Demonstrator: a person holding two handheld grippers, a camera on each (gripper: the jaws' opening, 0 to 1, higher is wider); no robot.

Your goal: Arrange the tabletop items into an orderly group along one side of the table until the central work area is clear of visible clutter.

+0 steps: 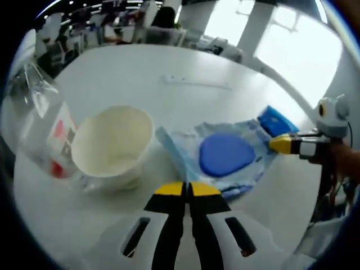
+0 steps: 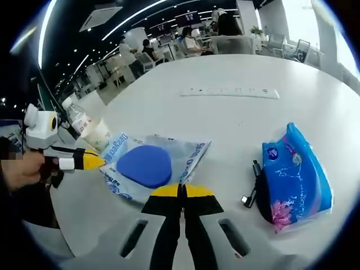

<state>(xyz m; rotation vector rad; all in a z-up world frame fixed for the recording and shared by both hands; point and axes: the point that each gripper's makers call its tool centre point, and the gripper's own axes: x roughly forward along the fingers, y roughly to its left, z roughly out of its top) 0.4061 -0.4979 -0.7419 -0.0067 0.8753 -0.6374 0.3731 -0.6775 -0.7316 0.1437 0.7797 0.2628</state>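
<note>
The left gripper (image 1: pixel 186 189) has its yellow-tipped jaws pressed together, holding nothing, just short of a crinkled clear plastic packet (image 1: pixel 225 160) with a smooth blue rounded pad inside. Left of it stands a cream paper cup (image 1: pixel 112 147), beside a clear plastic bottle (image 1: pixel 42 126). The right gripper (image 2: pixel 181 191) is likewise closed and empty, at the same packet's (image 2: pixel 152 163) near edge. To its right lie a glossy blue tissue pack (image 2: pixel 295 174) and a black cable (image 2: pixel 253 185). The round white table (image 2: pixel 225 112) is smooth; a white power strip (image 2: pixel 229 91) lies farther off. Beyond is an open office with bright windows.
</note>
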